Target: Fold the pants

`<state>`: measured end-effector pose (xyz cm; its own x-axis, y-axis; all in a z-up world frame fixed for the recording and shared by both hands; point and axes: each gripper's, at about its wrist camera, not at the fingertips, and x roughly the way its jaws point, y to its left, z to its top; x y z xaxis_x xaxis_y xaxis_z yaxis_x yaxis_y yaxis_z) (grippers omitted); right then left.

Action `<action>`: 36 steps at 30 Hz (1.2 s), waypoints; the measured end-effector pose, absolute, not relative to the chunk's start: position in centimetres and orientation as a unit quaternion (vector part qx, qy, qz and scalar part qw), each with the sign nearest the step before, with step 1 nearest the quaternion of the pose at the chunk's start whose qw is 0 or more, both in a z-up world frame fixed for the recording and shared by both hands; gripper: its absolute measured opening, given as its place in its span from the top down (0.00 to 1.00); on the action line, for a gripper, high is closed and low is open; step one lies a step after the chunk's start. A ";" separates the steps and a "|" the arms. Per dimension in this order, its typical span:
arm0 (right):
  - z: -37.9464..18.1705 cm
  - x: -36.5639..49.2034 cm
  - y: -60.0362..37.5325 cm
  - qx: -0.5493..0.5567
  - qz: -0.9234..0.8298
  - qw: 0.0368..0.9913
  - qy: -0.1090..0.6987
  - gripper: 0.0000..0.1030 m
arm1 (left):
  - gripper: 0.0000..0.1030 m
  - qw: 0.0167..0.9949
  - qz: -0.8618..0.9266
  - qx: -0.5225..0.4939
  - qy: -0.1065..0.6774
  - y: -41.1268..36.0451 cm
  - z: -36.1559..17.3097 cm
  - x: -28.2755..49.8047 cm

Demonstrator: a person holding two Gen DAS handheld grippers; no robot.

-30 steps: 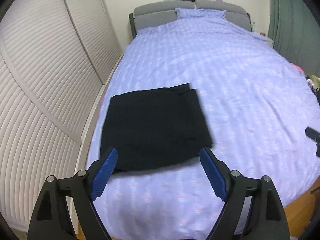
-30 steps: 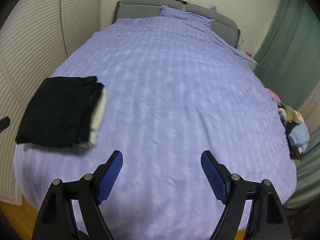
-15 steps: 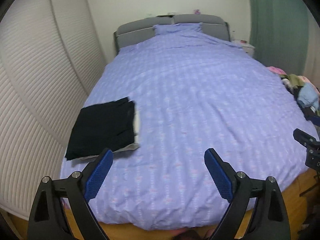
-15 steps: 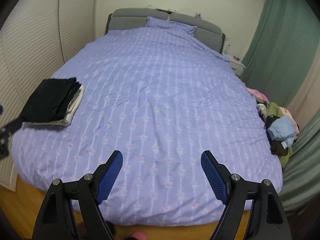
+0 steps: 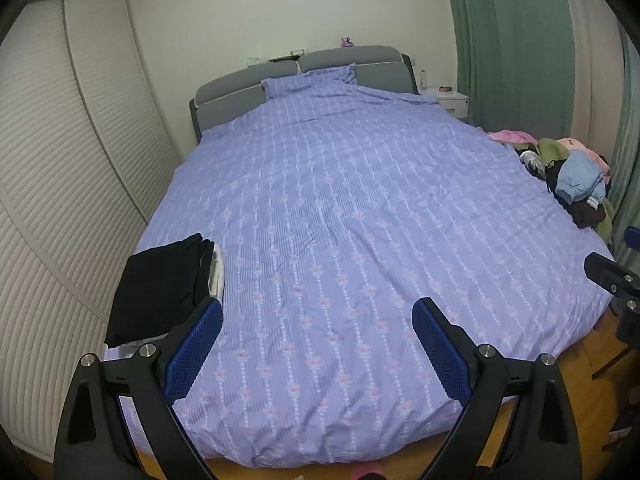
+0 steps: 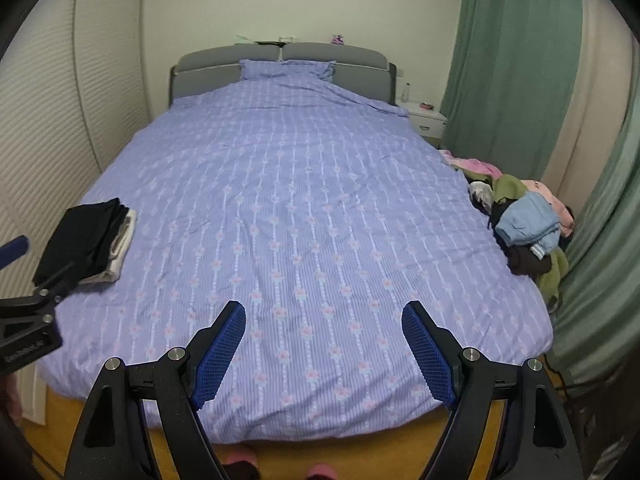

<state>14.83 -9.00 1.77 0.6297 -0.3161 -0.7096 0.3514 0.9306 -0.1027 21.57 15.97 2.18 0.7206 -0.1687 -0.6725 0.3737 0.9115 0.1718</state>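
Folded black pants (image 5: 160, 284) lie on top of a folded light garment (image 5: 217, 268) at the near left corner of the bed; the stack also shows in the right wrist view (image 6: 86, 240). My left gripper (image 5: 316, 344) is open and empty, held above the foot of the bed, to the right of the stack. My right gripper (image 6: 323, 344) is open and empty above the middle of the bed's foot. A heap of unfolded clothes (image 6: 520, 216) lies at the bed's right edge, also in the left wrist view (image 5: 572, 176).
The bed has a purple patterned cover (image 6: 300, 208) and a grey headboard (image 6: 280, 60). Ribbed white wardrobe doors (image 5: 60, 200) stand on the left. Green curtains (image 6: 520, 60) hang on the right beside a white nightstand (image 6: 428, 120). Wooden floor (image 6: 340, 452) lies below.
Both grippers have pulled back and up from the bed, away from the folded black pants. The left gripper has swung right, so the stack now sits at its left.
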 end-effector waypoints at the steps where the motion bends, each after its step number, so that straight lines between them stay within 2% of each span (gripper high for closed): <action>1: 1.9 14.5 -9.3 0.018 -0.183 0.903 0.389 0.21 | 0.06 0.917 -0.145 0.145 0.343 15.6 2.4 21.1; 9: 2.8 11.7 -13.4 0.011 -0.153 0.912 0.380 0.21 | 0.00 0.922 -0.132 0.098 0.350 12.6 3.5 17.2; 19: 2.9 9.5 -16.3 0.013 -0.144 0.918 0.370 0.21 | 0.00 0.928 -0.108 0.123 0.334 9.2 4.0 14.2; 36: 2.5 8.7 -18.0 0.026 -0.153 0.916 0.370 0.21 | 0.00 0.927 -0.110 0.136 0.331 7.3 4.3 13.6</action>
